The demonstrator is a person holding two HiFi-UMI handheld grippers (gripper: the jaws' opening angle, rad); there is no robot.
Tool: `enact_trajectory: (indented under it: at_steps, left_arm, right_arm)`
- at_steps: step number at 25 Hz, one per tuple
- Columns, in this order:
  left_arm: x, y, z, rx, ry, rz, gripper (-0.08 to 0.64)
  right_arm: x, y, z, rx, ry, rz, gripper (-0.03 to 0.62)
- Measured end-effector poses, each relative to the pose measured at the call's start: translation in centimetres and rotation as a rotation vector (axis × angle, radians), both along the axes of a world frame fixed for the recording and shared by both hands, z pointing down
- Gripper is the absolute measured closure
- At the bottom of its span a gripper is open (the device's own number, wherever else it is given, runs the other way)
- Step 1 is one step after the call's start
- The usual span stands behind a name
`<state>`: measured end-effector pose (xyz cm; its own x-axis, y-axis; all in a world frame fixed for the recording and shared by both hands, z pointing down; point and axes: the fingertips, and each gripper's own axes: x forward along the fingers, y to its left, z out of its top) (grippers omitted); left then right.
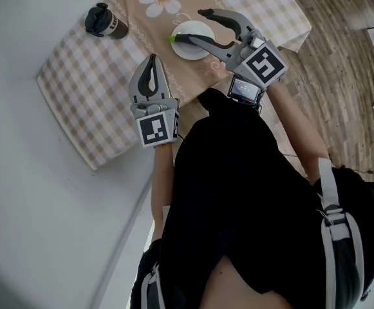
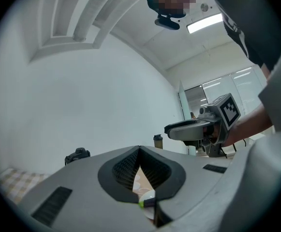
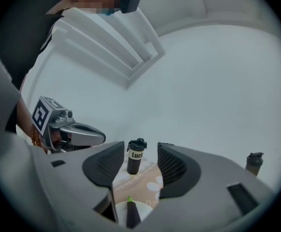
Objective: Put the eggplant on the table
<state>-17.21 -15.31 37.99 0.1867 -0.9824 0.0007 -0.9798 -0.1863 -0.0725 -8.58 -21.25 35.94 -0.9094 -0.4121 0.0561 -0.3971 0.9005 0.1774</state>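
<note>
The eggplant (image 1: 175, 38), dark with a green stem, lies on a white plate (image 1: 196, 51) on the table (image 1: 90, 95) with its checked cloth. My right gripper (image 1: 195, 26) hovers over the plate, open, one jaw above the eggplant and nothing between the pads. In the right gripper view the eggplant (image 3: 129, 211) shows low between the jaws, still on the plate (image 3: 142, 208). My left gripper (image 1: 152, 58) hangs above the cloth just left of the plate, its fingertips together and empty. The left gripper view catches the eggplant's stem (image 2: 143, 203) through the gap behind the tips.
A black lidded bottle (image 1: 105, 21) stands at the far left of the table, straight ahead in the right gripper view (image 3: 136, 157). A second bottle (image 3: 254, 164) stands off to the right. Wooden floor (image 1: 341, 63) lies right of the table; a white wall runs along the left.
</note>
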Motion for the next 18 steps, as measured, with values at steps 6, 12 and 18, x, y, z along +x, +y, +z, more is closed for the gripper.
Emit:
enact_trajectory:
  at_steps: [6,12,18]
  left_arm:
    - [0.1,-0.1,-2.1,0.052,-0.003,-0.009,0.551]
    - [0.7,-0.5,-2.5,0.065,-0.003,-0.004,0.551]
    - [1.2,-0.5,-2.2,0.058,0.001,0.001,0.551]
  right_arm:
    - [1.0,0.7,-1.1,-0.003,-0.044,0.023,0.437]
    - [1.1,1.0,-0.8,0.009,-0.047,0.04,0.512]
    - [1.3,1.0,-0.1,0.001,-0.044,0.061,0.591]
